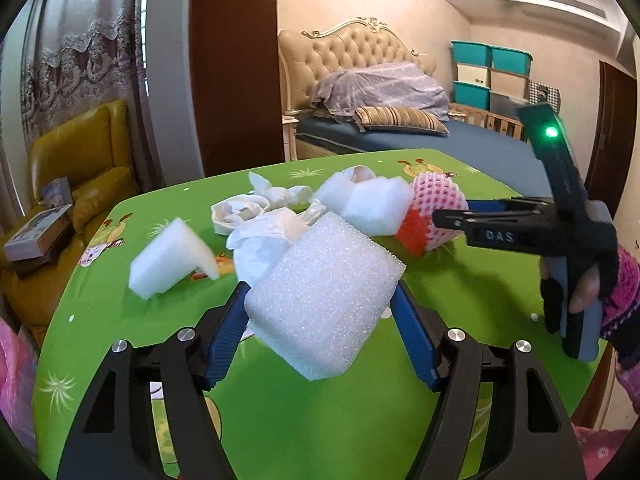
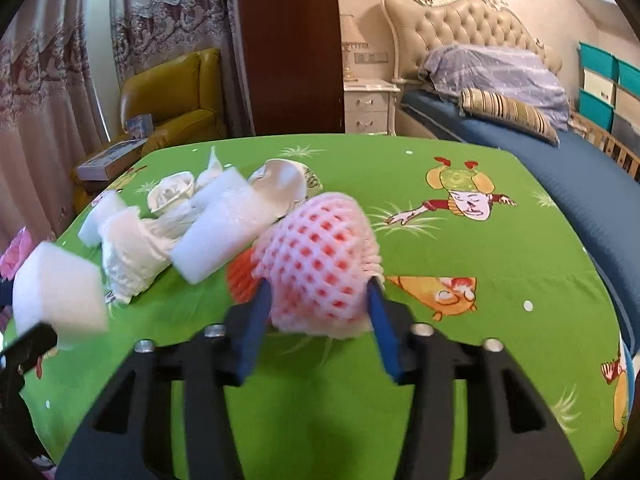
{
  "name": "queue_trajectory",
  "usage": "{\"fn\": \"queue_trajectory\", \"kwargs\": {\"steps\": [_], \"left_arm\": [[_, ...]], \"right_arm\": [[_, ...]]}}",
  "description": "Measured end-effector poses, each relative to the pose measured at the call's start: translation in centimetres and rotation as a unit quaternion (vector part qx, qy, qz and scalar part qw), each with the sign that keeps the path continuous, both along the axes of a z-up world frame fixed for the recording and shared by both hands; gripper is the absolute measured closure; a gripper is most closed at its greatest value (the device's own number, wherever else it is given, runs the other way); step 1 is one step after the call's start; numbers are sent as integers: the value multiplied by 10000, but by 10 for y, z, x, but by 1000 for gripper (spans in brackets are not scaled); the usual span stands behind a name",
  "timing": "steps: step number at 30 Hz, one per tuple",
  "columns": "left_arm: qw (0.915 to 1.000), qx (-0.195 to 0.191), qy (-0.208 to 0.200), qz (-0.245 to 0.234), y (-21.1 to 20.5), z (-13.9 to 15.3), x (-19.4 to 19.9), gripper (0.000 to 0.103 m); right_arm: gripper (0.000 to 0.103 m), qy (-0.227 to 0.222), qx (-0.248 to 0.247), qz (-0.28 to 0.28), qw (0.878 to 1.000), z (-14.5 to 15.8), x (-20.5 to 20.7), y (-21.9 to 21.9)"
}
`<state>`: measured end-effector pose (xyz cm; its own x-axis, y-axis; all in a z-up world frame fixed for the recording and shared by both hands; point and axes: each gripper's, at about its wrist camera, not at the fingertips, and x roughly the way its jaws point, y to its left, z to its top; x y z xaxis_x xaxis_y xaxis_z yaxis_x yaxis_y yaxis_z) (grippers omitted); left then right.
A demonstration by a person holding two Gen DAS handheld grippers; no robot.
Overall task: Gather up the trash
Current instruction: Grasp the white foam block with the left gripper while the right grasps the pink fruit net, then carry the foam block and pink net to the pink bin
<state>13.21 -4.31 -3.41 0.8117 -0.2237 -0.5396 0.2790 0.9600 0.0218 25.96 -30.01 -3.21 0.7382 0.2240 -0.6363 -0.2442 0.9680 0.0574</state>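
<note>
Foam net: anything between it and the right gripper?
No. The pink foam net already sits between the right gripper's blue fingers, which press its sides. The white foam blocks and crumpled paper lie off to the left on the green table.

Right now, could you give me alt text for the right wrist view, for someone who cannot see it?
The right gripper pinches a pink foam fruit net between its blue fingers above a green cartoon tablecloth. White foam blocks and crumpled paper lie to its left; a bed stands behind.
</note>
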Motion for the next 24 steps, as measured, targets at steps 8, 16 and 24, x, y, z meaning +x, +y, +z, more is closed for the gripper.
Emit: {"fn": "queue_trajectory", "kwargs": {"steps": [8,16,24], "left_arm": [[9997,-151,102,187,10,-6,-4,36],[9989,-278,44,362,23,-2,-17,36],[9978,-351,-42,567,44,0,-35,36]], "right_arm": [[84,-229,-170,375,9989,5,-50,15],[84,-383,-9,538,9978,17,-82,21],[84,-519,-5,814,9953,27,-99,41]]}}
